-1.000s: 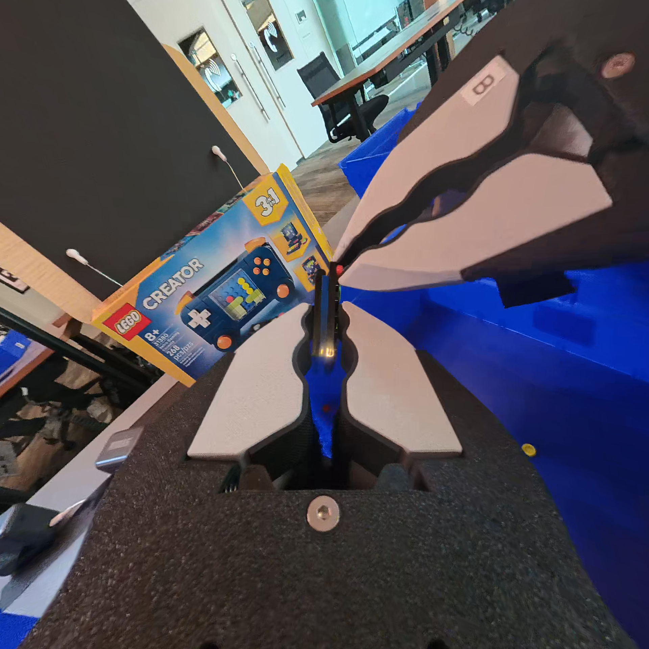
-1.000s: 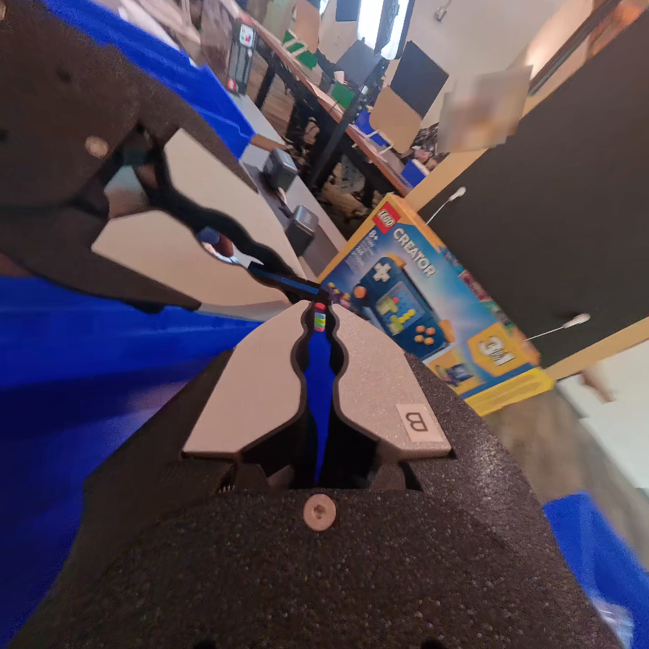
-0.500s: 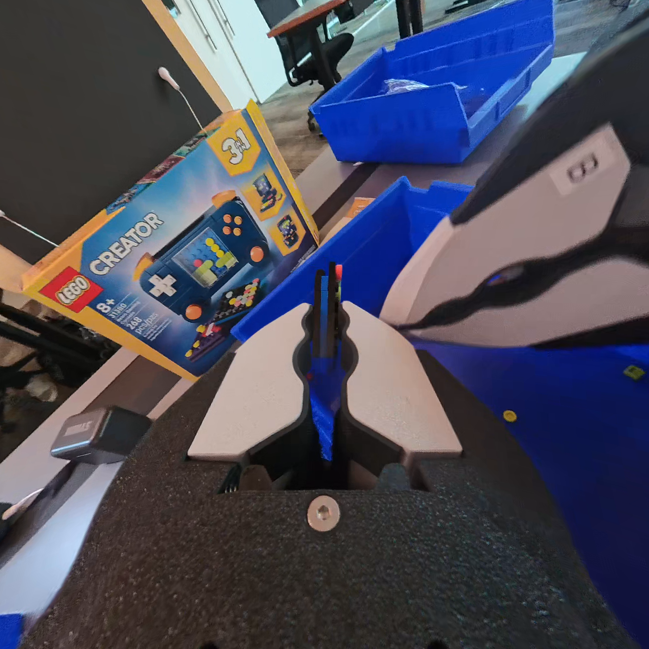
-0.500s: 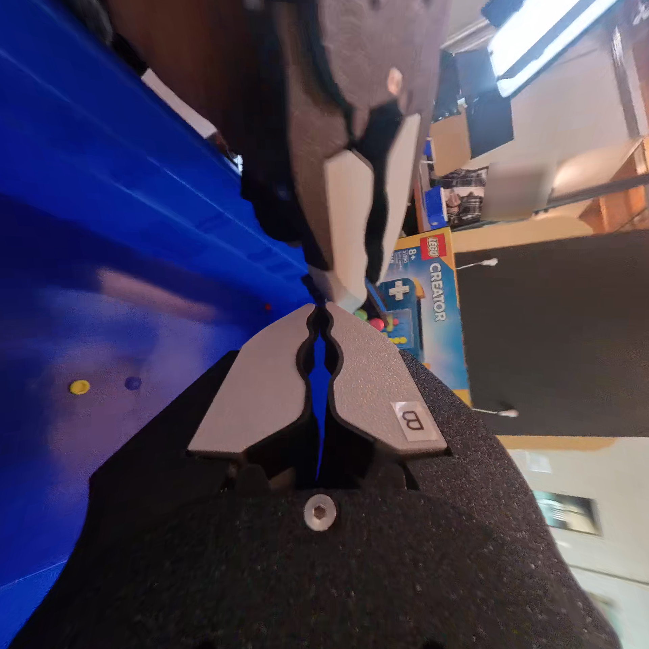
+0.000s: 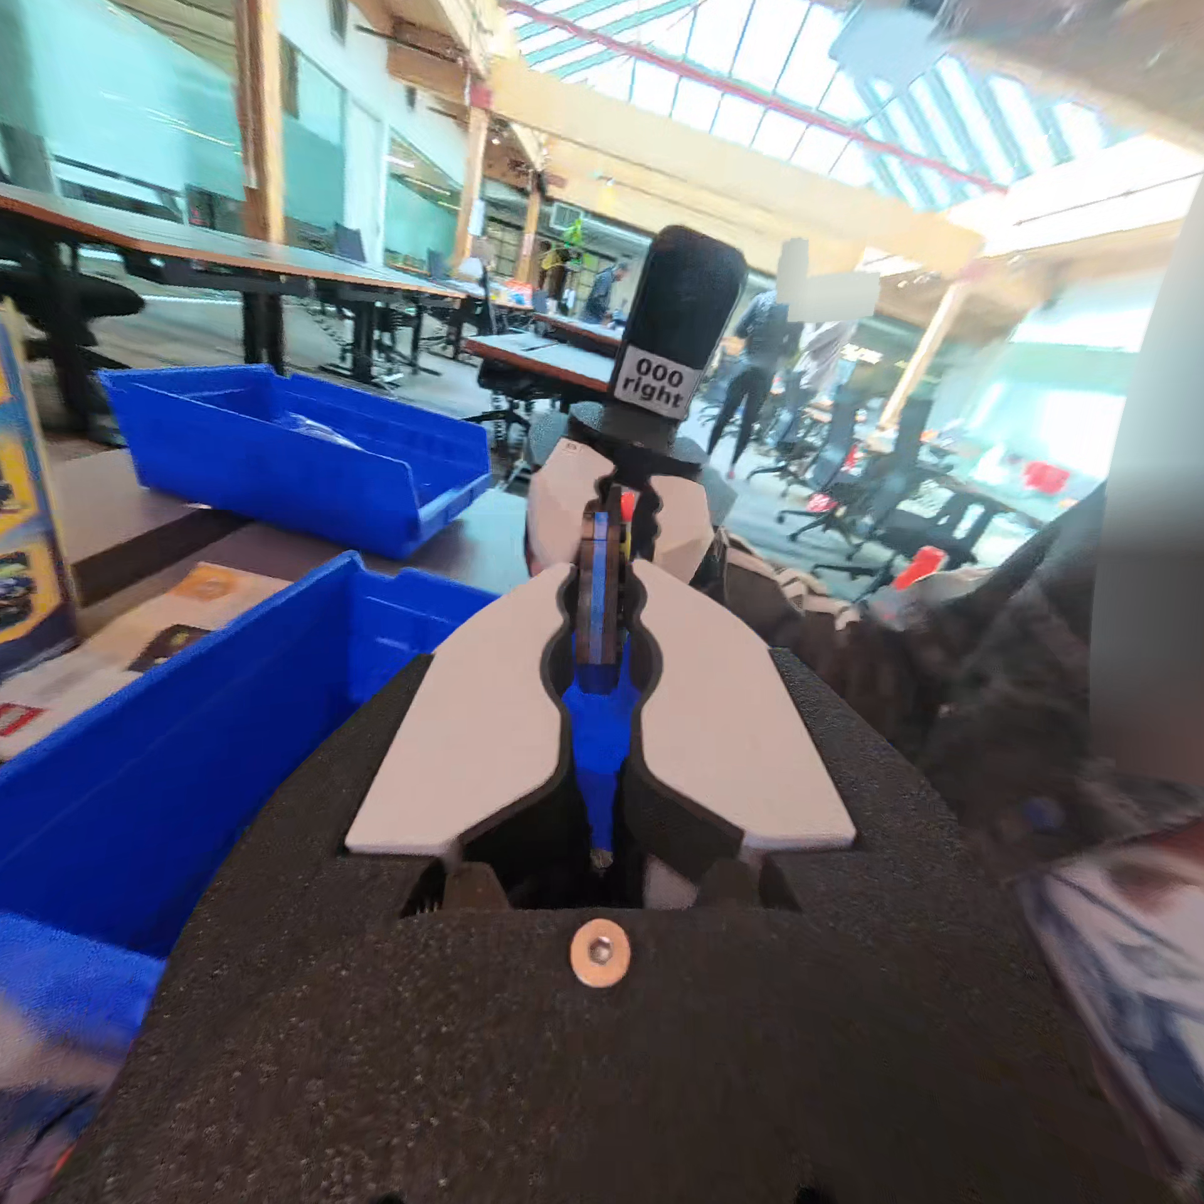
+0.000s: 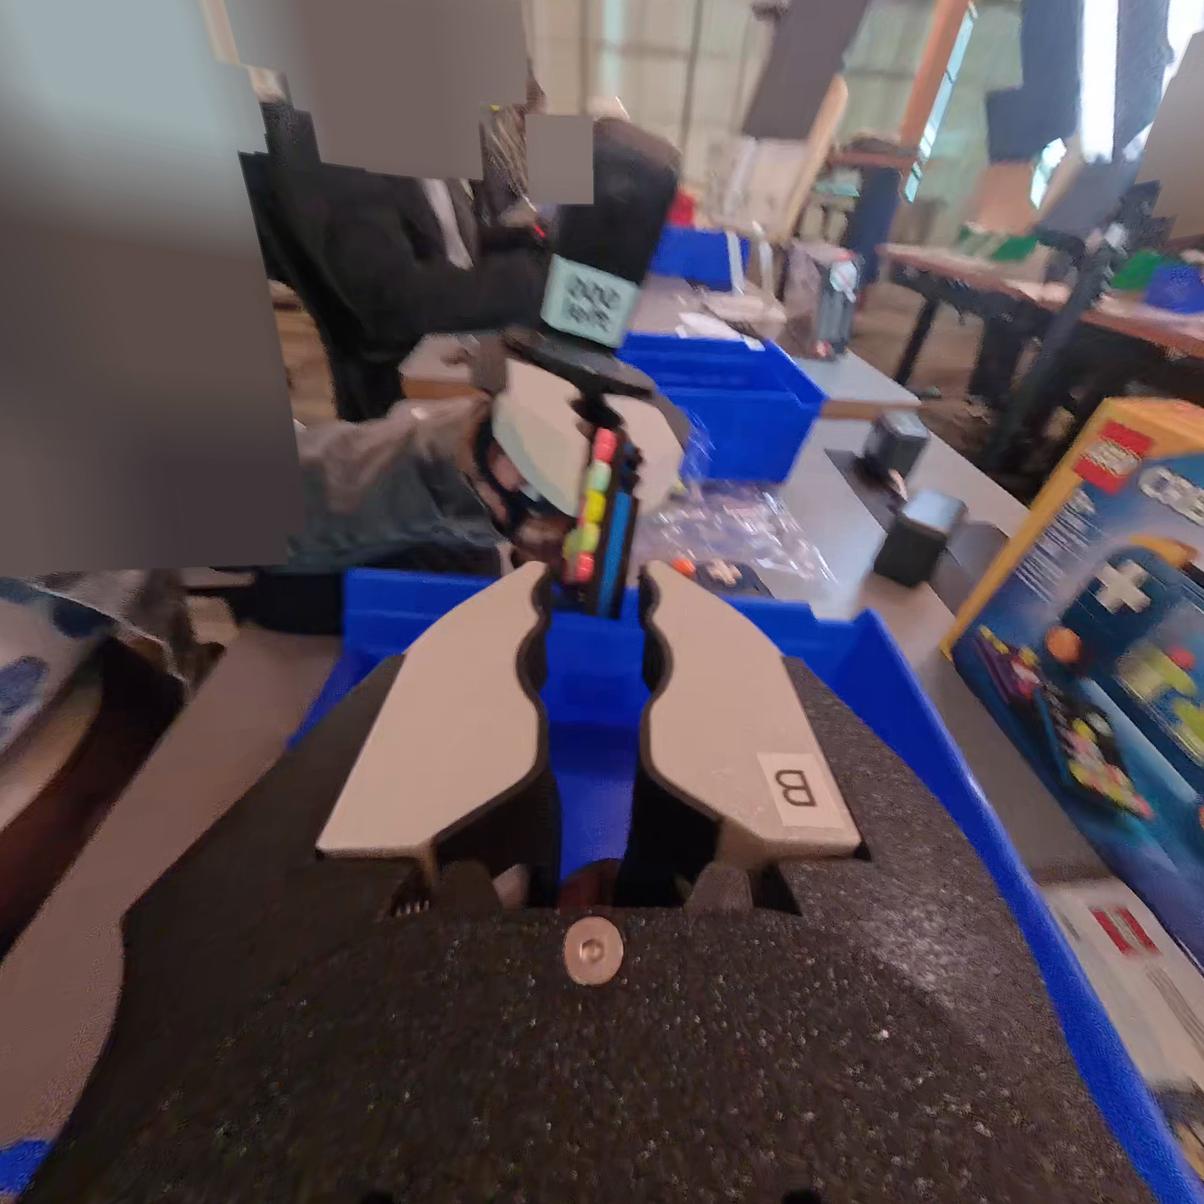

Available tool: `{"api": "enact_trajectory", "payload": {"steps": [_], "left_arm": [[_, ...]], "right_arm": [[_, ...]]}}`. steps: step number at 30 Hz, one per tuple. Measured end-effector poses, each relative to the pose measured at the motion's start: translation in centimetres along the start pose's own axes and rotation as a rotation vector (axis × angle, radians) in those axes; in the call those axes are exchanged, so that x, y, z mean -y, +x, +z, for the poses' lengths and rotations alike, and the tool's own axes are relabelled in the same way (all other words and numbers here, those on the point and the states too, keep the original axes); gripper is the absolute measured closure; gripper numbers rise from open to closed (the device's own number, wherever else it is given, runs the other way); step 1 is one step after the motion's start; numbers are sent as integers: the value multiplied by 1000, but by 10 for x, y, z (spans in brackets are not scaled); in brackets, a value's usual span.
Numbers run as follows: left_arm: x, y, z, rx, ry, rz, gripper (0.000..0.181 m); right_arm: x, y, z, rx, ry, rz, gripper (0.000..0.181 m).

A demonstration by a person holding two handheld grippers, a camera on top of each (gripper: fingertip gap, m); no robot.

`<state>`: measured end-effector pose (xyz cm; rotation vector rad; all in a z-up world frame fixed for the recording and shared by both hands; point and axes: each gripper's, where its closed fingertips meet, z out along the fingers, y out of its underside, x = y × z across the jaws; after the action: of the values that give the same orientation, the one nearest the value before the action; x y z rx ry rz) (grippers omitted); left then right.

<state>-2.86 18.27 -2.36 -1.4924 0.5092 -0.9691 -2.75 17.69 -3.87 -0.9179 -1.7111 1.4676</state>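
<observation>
Left wrist view: left gripper [image 5: 602, 586] clamped on flat brick panel [image 5: 601, 606].

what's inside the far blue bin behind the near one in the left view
Inside the far blue bin, only a patch of clear plastic bag shows above the front wall. That wall hides the bin's floor, so any other contents cannot be seen. The near blue bin stands in front of it.

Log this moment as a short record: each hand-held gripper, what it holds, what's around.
Left hand-held gripper: shut on a thin brick piece with coloured studs
Right hand-held gripper: open, facing the left one, tips near the piece's end
Below: blue bin
Nearby: toy box on the grey table; second blue bin behind
</observation>
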Motion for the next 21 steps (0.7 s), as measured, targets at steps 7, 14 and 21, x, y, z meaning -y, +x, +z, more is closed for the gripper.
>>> {"api": "enact_trajectory", "payload": {"steps": [7, 14, 21], "left_arm": [[19, -28, -3, 312, 86, 330, 51], [38, -14, -7, 549, 106, 903, 83], [-2, -36, 7, 602, -152, 997, 104]], "right_arm": [[25, 9, -13, 78, 198, 425, 167], [27, 39, -23, -75, 333, 585, 167], [17, 27, -3, -85, 246, 545, 167]]}}
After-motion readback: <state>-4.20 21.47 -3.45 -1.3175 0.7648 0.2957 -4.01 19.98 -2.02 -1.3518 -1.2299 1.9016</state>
